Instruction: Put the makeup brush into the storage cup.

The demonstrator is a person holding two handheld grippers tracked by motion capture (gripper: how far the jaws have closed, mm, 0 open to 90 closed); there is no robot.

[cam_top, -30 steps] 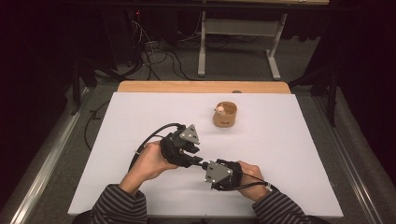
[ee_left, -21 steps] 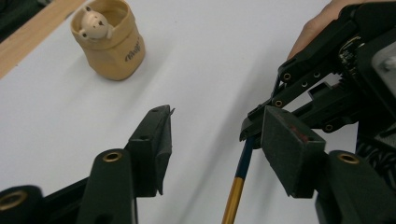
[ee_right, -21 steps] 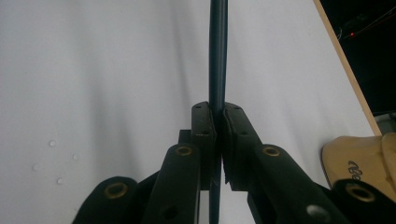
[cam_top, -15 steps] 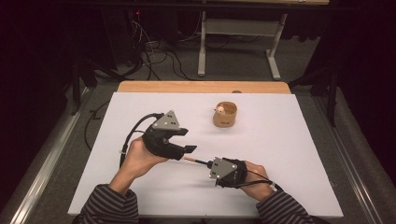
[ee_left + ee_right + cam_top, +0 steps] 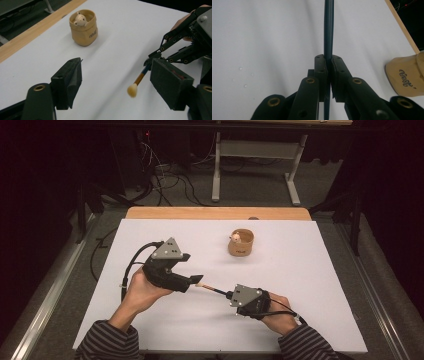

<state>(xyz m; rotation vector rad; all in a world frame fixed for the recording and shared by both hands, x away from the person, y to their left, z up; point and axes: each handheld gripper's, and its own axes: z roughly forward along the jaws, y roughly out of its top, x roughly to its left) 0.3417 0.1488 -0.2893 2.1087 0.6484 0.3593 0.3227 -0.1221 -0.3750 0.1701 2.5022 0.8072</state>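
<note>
Released a moment earlier, the left hand-held gripper (image 5: 192, 279) had drawn back with jaws just opened and empty, leaving the brush (image 5: 139, 80) clamped in the closed right hand-held gripper (image 5: 231, 295) near the desk's (image 5: 320, 270) front edge, apparently completing a handover.

Tongs (image 5: 328, 72) clamp brush handle (image 5: 328, 27); cup (image 5: 407, 75) rt.

Left tool (image 5: 196, 279) jaws have just been opening, spread wide; right tool (image 5: 227, 295) clamped tight.
</note>
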